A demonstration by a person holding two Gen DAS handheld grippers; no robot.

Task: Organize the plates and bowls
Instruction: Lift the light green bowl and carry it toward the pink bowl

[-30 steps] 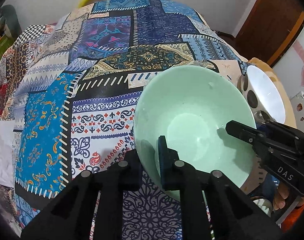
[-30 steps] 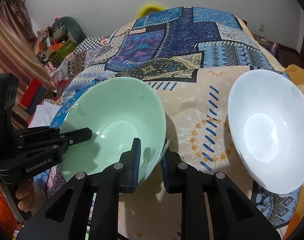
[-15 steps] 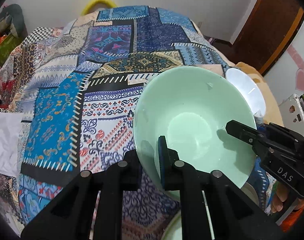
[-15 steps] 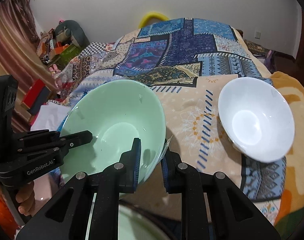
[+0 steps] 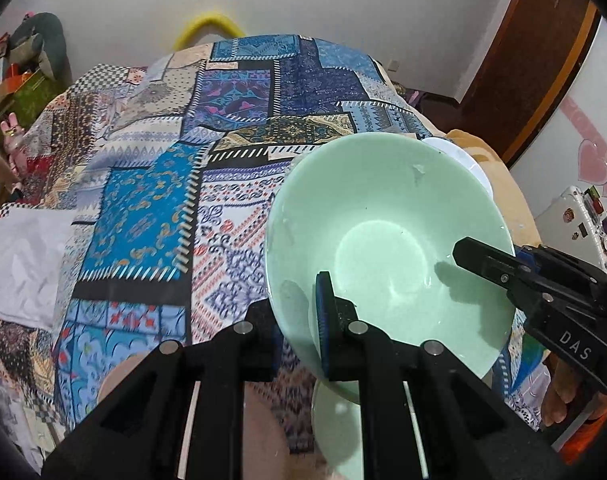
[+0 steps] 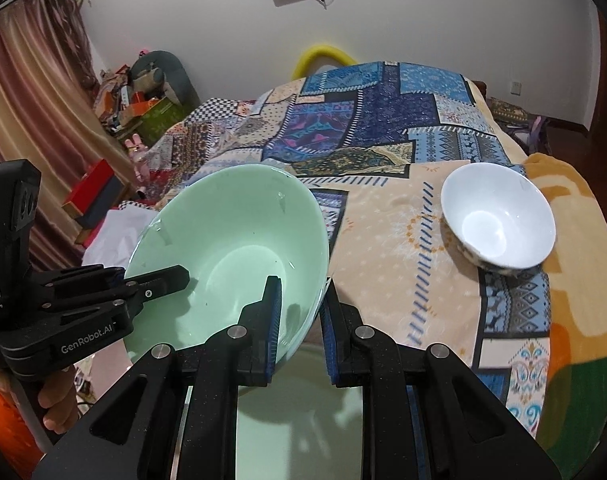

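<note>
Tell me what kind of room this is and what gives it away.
Most likely a bedroom in a home: a bed under a patchwork bedspread serves as the work surface, a curtain hangs at one side, and a stuffed toy tops clutter by the wall.

Black plastic grippers (image 5: 299,320) w/ blue pads (image 6: 273,320), silver screws, prob. orange sleeve.

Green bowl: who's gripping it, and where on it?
Both. The left gripper and right gripper each pinch the green bowl by its rim, on opposite sides, one pad inside and one outside the wall.
</note>
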